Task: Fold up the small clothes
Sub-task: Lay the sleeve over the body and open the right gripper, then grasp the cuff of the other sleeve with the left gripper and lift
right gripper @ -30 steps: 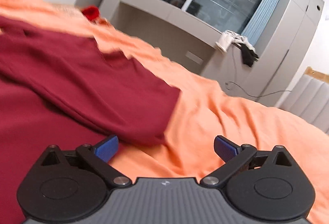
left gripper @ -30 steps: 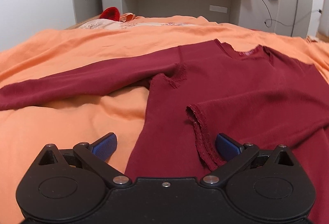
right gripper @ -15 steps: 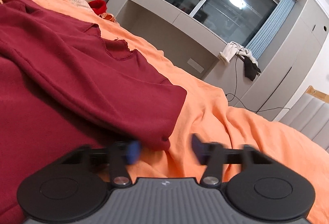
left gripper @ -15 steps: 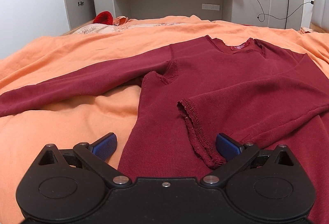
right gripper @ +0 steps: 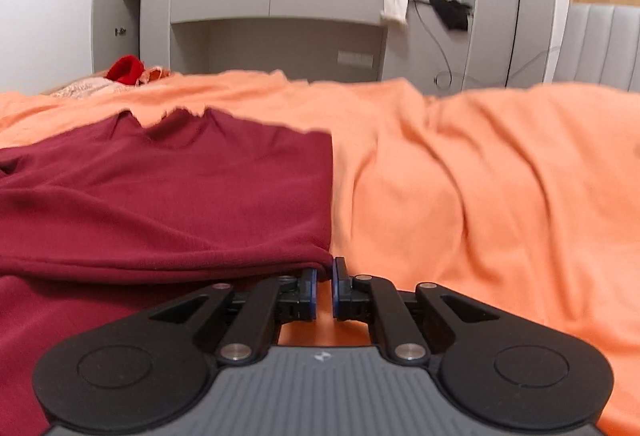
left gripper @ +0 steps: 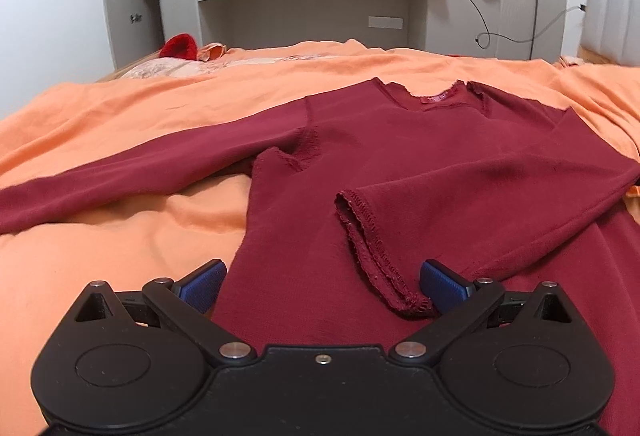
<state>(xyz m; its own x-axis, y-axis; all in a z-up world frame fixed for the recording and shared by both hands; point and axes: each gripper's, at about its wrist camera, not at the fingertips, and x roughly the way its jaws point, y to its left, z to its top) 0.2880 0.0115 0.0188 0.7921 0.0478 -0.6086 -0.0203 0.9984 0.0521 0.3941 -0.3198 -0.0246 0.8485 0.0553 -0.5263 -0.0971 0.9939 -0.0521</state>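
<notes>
Dark red top (left gripper: 420,172) spread on orange bedsheet (left gripper: 120,124); left gripper (left gripper: 322,286) spread wide over its hem, grasping nothing; right gripper (right gripper: 325,278) just pinched closed at folded sleeve corner (right gripper: 316,262).

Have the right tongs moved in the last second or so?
Yes. The right tongs have rolled upright, so the grey cabinet, tilted before, stands level. Their jaws have just been closing at the maroon top's folded corner.

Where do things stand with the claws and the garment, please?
Left claw open over the dark red knit long-sleeved top. Right claw just closed, pinching its folded corner. Top flat on orange bedsheet, nothing obstructing.
</notes>
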